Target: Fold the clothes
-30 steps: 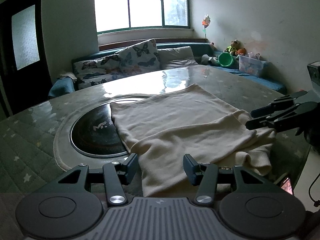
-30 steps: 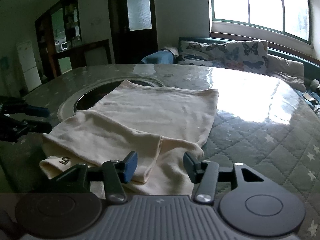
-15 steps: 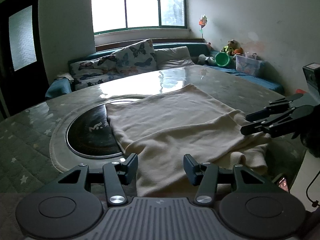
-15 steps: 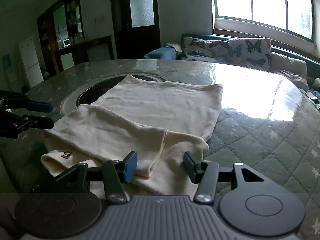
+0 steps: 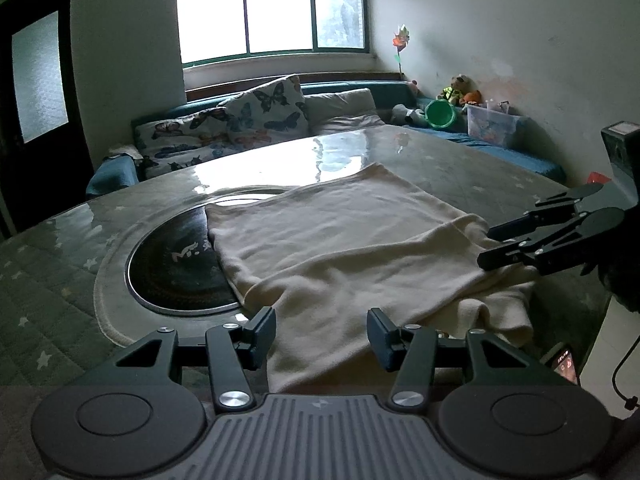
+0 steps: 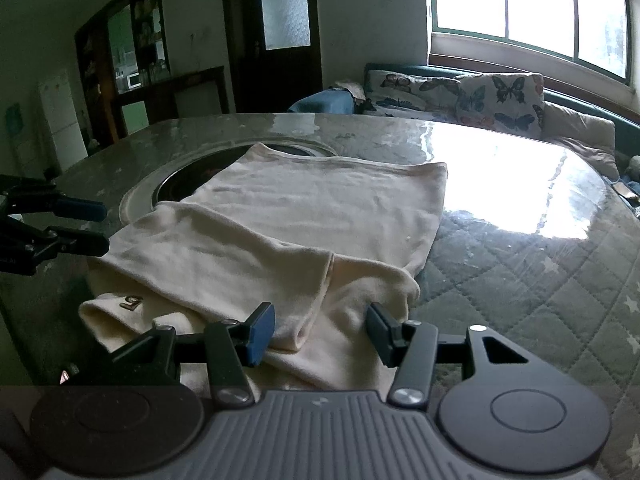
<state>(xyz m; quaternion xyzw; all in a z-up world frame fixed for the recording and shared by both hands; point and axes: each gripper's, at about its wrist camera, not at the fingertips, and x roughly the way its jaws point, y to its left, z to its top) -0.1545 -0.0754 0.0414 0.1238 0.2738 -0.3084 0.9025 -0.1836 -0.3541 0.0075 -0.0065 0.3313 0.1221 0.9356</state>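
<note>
Your left gripper (image 5: pixel 322 330) and right gripper (image 6: pixel 320 330) both have their jaws released, gripping nothing, and each hangs just over the near hem of the cream garment (image 5: pixel 352 236). The garment lies spread on the surface (image 6: pixel 540 264), its far end reaching toward the middle and one corner covering part of the dark round inset (image 5: pixel 176 264); its near end bunches at the near edge of the surface, where a small label (image 6: pixel 132 301) shows on a rolled cuff.

Over the last second you have drawn both grippers back a little and up: the cloth sits lower and farther in each wrist view than it did, and the folded flap across the near half has not shifted. So the fold already laid seems to be holding, and you look to be between grips, not mid-pull.

That leaves the loose, lumpy edge by your right gripper as the likely next thing to take. It is soft knit and will sag, so catch both layers or the flap may slide open. The glossy surface may let the whole piece skid when you drag it.
</note>
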